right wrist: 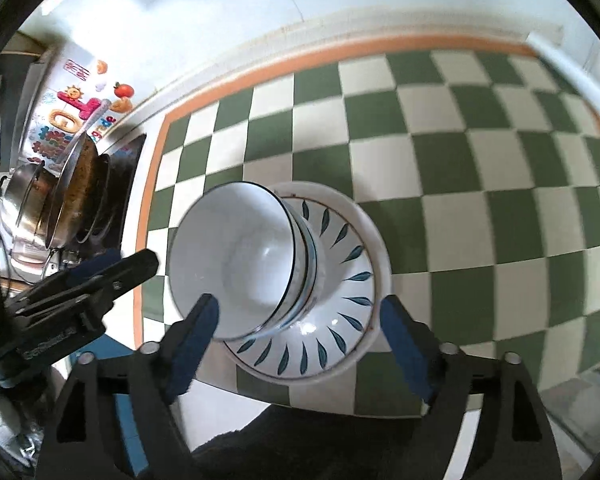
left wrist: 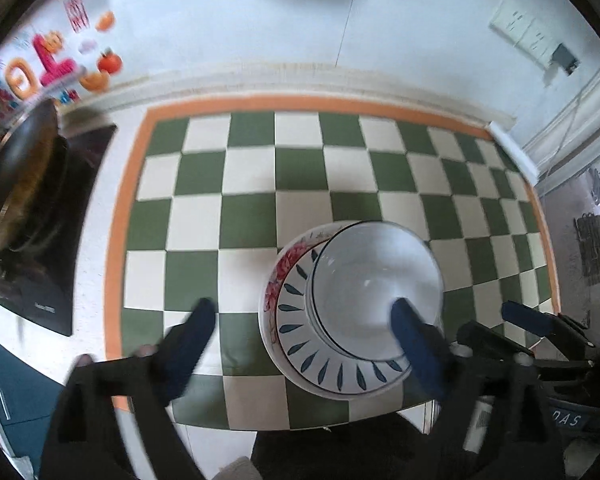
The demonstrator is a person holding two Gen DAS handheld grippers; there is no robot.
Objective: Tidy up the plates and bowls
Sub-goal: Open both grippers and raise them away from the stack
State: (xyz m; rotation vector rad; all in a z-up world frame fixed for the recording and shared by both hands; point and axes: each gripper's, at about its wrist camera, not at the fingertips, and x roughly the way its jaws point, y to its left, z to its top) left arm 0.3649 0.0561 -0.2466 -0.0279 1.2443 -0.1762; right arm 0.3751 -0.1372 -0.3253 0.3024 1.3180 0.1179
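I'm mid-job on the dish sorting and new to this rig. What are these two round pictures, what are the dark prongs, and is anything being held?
There is no robot arm: a person carries a handheld gripper in each hand. Each round picture comes from a fisheye camera on one gripper, looking down along its two blue-padded fingers.

In the left view, the left gripper is open, holding nothing. In the right view, the right gripper is open too.

Below them, on the green checkered mat, sits one stack: a white bowl on a leaf-patterned plate, with a floral plate underneath. A pan stands at the left.
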